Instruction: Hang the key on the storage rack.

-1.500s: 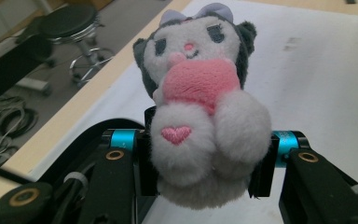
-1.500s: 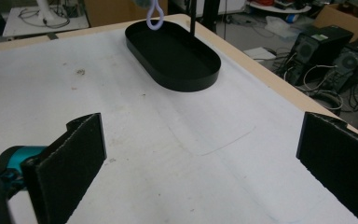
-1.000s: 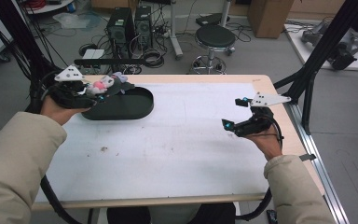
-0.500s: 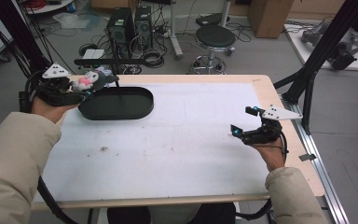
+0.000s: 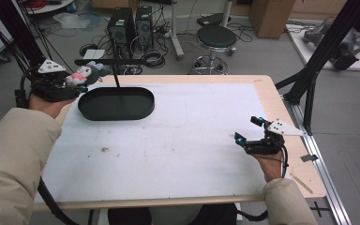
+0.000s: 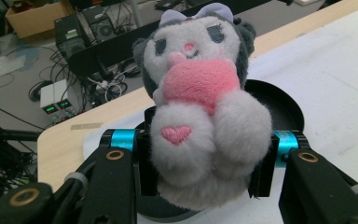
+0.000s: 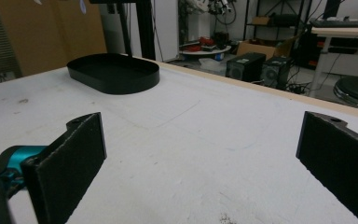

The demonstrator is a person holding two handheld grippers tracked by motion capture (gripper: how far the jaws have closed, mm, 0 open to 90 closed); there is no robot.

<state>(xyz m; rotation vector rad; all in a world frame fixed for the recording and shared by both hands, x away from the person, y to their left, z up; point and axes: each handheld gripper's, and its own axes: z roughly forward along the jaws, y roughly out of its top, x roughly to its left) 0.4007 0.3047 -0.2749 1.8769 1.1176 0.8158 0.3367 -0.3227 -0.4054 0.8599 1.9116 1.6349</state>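
White-covered wooden table [image 5: 178,154]: black oval plastic tray [image 5: 116,103] at far left corner. Right gripper [image 5: 253,136] low over table's right side, jaws wide apart, nothing between. Left gripper [image 5: 70,84] beside tray's left end, clamped on grey-and-white plush toy with pink heart [image 6: 200,116], held above tray rim.

plush toy [image 6: 200,121]: fuzzy pile cloth, grey-white with pink, stitched heart | tray [image 5: 116,104]: black, matt, smooth plastic look | desk [image 5: 178,140]: white matt sheet, scuffed; pale wood edge | right gripper [image 7: 205,163]: pads [image 7: 70,163] black, grainy, foam-like | sleeve [image 5: 9,164]: beige cloth
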